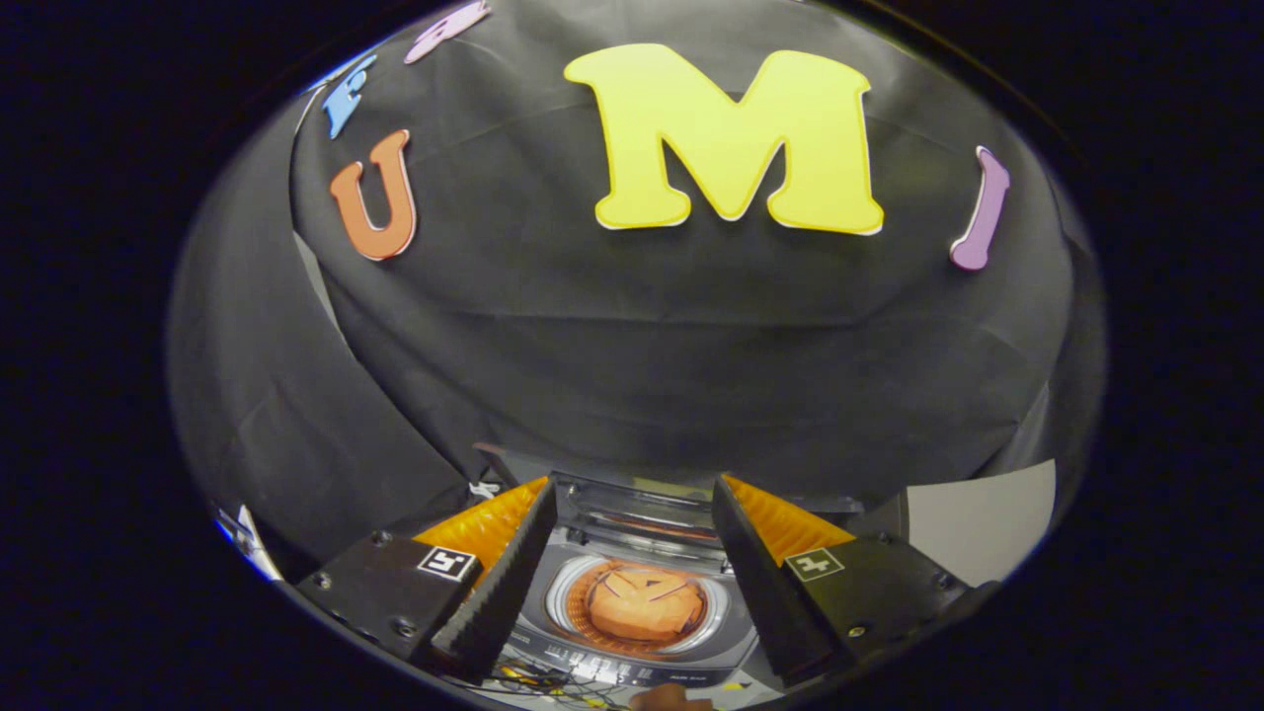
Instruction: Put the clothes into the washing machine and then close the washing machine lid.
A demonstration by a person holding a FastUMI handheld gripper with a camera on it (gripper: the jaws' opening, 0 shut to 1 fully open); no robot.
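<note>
Clothes in the drum, lid up.
The orange folded cloth bundle [644,602] lay soft and light inside the small grey top-loading washing machine [632,660]; its raised clear lid [632,513], stiff, wanted pushing at its top edge. Your gripper [632,558] hung spread, empty.

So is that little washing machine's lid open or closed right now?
Open. The lid stands raised behind the round drum, where the orange clothes lie in plain sight. The gripper hovers above, fingers apart and holding nothing.

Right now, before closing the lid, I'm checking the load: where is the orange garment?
In the gripper view, the orange garment lies inside the washing machine's drum, below the raised lid, seen between the open gripper fingers.
</note>
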